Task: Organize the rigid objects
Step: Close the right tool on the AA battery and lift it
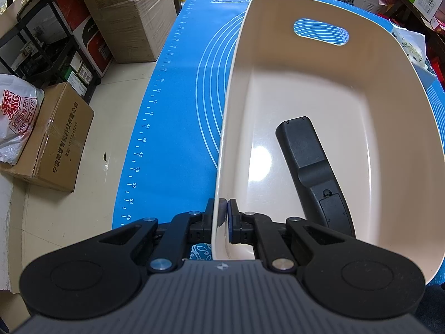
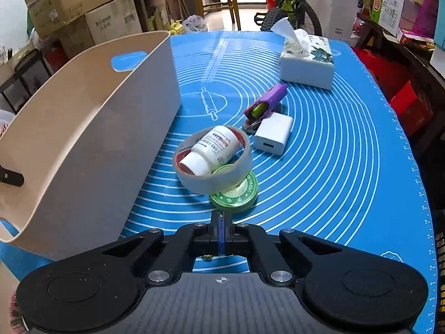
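Left wrist view has my left gripper (image 1: 224, 208) clamped on the near wall of the cream plastic bin (image 1: 389, 89), one finger outside and one inside the rim; I judge I am holding it there to keep the bin from sliding on the blue silicone baking mat (image 1: 178, 111) while things go in. Only this view shows the bin's floor, where a black remote control (image 1: 308, 161) already lies back side up, alone. Right wrist view sees the same bin from outside, so its contents are hidden, but it gives me what the left cannot: the things still waiting on the mat. My right gripper (image 2: 221, 217) has its fingers pressed together with nothing between them, poised just short of a green round tin (image 2: 236, 194). A roll of grey tape (image 2: 214, 164) leans on that tin, with a white pill bottle (image 2: 212, 150) lying inside the ring. Beyond them are a white USB charger block (image 2: 274, 133), a purple and green utility knife (image 2: 267, 103) and a tissue box (image 2: 307, 61). I reckon most of the sorting is still ahead
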`<state>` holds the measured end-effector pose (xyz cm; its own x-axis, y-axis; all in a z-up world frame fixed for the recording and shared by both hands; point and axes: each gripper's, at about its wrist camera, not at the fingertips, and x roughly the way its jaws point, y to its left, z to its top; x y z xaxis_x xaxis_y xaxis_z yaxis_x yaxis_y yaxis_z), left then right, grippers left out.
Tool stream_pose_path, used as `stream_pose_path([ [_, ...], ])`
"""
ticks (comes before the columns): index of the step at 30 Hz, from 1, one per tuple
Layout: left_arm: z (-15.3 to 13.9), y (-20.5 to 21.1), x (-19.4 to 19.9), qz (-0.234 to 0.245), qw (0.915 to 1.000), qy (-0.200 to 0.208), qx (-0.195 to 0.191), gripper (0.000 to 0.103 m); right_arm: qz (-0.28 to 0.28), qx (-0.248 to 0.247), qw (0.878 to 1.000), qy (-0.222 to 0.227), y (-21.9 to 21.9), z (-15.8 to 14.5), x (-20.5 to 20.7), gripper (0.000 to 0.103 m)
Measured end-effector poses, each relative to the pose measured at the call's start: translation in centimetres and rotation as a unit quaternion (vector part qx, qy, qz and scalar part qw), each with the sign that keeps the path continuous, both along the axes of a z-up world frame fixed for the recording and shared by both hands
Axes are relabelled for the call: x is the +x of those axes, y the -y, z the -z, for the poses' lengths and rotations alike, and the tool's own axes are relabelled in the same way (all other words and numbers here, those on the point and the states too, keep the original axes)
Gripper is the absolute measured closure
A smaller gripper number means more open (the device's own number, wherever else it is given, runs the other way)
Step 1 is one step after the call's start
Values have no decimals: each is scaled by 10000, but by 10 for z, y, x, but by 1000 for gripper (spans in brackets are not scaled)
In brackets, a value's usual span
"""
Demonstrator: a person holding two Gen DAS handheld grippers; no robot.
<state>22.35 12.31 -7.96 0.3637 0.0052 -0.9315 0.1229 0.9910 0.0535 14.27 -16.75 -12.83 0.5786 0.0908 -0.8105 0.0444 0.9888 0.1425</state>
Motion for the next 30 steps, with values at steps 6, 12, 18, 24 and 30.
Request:
stream_pose_path([
  [6, 0, 0, 0, -9, 10000, 1, -9, 94, 56, 43, 9999, 119, 9, -8, -3, 92],
  [12, 0, 0, 0, -5, 10000, -2, -8, 94, 109, 455, 9987, -203, 13, 6, 2, 91],
  [18, 0, -1, 0, -7, 10000, -2, -6, 94, 120, 450, 9981, -407, 6, 19, 6, 87],
  [24, 0, -1, 0, -7, 10000, -3, -7, 94, 143, 501, 9977, -424, 8, 17, 9, 85],
  [30, 0, -1, 0, -6, 10000, -2, -7, 94, -16, 329, 9988, -356, 0, 17, 11, 77],
])
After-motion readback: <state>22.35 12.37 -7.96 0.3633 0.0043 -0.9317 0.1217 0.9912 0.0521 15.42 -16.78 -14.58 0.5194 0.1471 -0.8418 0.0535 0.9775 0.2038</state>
